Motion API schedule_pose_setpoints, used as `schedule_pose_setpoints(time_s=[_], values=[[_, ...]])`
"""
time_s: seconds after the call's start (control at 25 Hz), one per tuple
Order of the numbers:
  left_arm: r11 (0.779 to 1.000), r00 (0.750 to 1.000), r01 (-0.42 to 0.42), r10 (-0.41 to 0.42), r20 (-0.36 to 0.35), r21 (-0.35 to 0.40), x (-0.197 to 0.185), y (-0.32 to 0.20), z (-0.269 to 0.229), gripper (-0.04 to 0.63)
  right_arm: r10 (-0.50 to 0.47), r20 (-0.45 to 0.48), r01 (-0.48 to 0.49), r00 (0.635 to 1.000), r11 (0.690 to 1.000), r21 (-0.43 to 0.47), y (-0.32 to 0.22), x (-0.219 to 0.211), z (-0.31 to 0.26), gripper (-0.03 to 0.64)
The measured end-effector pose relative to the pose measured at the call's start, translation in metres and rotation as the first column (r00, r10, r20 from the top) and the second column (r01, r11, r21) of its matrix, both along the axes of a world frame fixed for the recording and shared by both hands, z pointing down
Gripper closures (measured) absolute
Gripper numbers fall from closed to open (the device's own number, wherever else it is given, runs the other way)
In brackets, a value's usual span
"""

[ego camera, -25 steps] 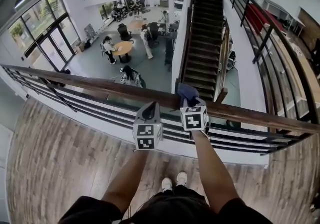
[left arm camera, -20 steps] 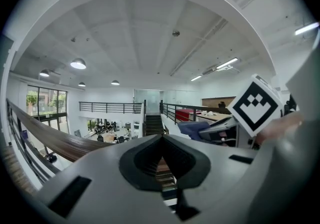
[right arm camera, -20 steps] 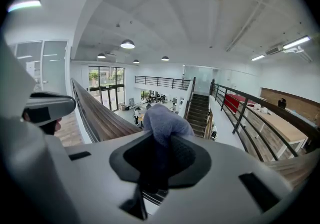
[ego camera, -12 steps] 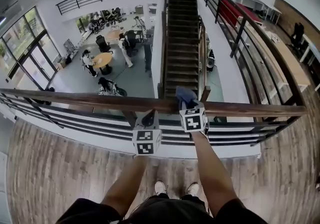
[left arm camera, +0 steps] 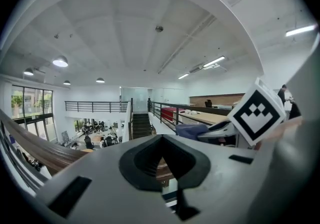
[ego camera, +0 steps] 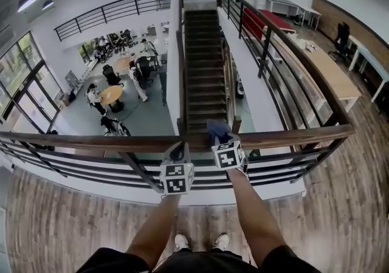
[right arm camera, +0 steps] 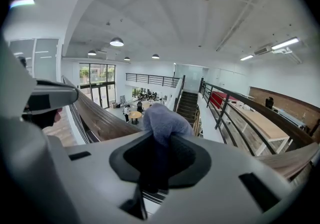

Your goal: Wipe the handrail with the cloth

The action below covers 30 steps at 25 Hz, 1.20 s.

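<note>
Two grippers are up at the wooden handrail (ego camera: 91,140), and only one is working. The right gripper (ego camera: 220,139) is clamped on the blue cloth (ego camera: 217,127), which bunches up out of its jaws and sits on top of the handrail; the right gripper view shows the fabric (right arm camera: 162,120) filling the gap between the jaws, with the rail (right arm camera: 100,118) running away beyond it. The left gripper (ego camera: 178,148) sits just beside it, on the person's side of the handrail, with its jaws closed on nothing. Here's the worry: beyond the handrail is an open drop to the lower floor (ego camera: 140,114), where people (ego camera: 94,96) sit around tables. If the grip slackens, or the wad snags on the wood during a stroke, the cloth probably goes straight over the edge. Second risk: the cloth is balled up, so little of it seems to lie flat on the rail, and a pass could skim the top and miss the sides. Third: the idle gripper is close by, so a stroke toward it could knock the two together.
</note>
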<state>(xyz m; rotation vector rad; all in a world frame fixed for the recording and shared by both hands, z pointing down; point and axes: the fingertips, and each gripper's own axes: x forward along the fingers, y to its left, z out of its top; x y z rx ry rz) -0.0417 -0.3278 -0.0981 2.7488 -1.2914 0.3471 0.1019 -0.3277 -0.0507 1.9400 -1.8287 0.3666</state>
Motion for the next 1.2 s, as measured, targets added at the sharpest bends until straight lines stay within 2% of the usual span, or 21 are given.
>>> schedule_pose_setpoints(time_s=[0.48, 0.76, 0.92, 1.2], values=[[0.997, 0.998, -0.067, 0.068, 0.010, -0.024, 0.140, 0.063, 0.000, 0.594, 0.009, -0.038, -0.010, 0.999, 1.000, -0.019, 0.058, 0.134, -0.001, 0.540], [0.992, 0.993, -0.116, 0.114, -0.029, -0.058, 0.197, 0.092, 0.003, 0.594, 0.016, -0.060, -0.017, 0.998, 1.000, -0.009, 0.085, 0.186, -0.002, 0.540], [0.987, 0.988, -0.151, 0.150, -0.021, -0.054, 0.244, 0.098, 0.011, 0.594, 0.050, -0.052, -0.049, 0.997, 0.999, 0.018, 0.100, 0.219, -0.001, 0.540], [0.989, 0.990, -0.137, 0.135, -0.042, -0.059, 0.310, 0.092, 0.003, 0.594, 0.043, -0.073, -0.041, 0.996, 0.999, 0.016, 0.112, 0.260, -0.006, 0.540]])
